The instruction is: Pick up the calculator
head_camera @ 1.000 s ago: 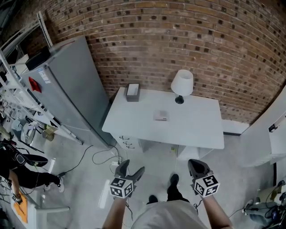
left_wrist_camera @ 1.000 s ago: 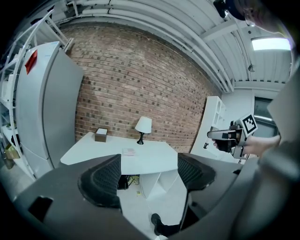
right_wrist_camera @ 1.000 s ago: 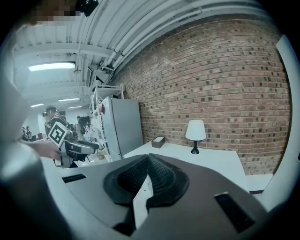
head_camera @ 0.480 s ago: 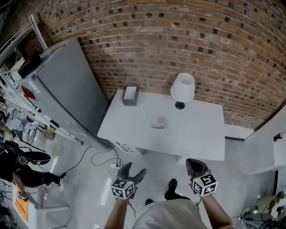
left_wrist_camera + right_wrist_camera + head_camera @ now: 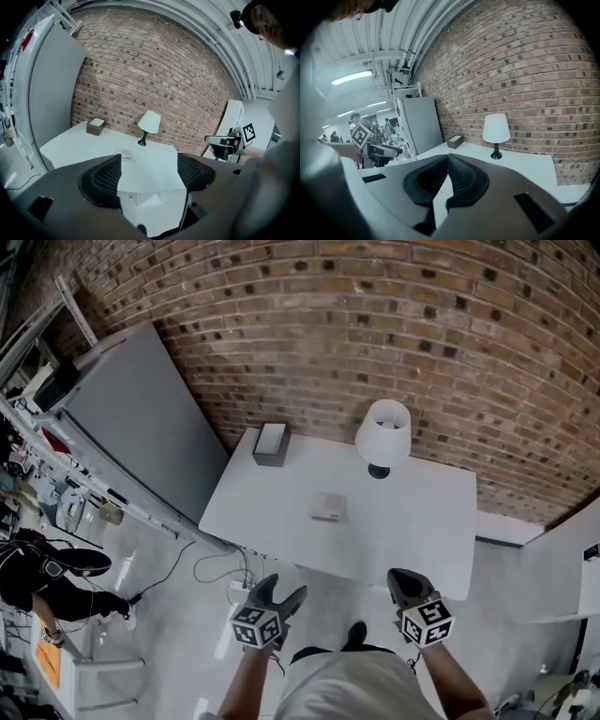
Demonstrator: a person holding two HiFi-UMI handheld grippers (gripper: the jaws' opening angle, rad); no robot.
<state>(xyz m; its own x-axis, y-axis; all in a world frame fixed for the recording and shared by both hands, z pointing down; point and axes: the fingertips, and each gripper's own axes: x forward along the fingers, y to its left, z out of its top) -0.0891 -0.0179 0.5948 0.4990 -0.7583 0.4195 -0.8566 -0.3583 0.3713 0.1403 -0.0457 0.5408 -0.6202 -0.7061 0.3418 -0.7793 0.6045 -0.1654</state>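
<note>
Standing short of the table (image 5: pixel 427 545), with both grippers held low by the body and well apart from the calculator (image 5: pixel 329 507). My read: this is the approach, no reach begun.

- Left gripper (image 5: pixel 279 594): jaws spread wide with nothing between them, only table top showing through the gap. Looks pre-set for the grab.
- Right gripper (image 5: pixel 405 583): clenched, tips meeting, empty. Probably just parked.
- Calculator: lies flat, roughly mid-table, on its own. The lamp (image 5: pixel 382 435) and small box (image 5: pixel 270 443) sit back by the brick wall (image 5: pixel 394 324), so coming in from above is unobstructed.
- Surface: plain white and smooth. A thin flat item on it likely needs the jaws right down at the table top.
- Room: tall grey fridge (image 5: pixel 141 442) just beside the table's left end, cables (image 5: pixel 211 568) on the pale floor, cluttered shelving and a person at far left.
</note>
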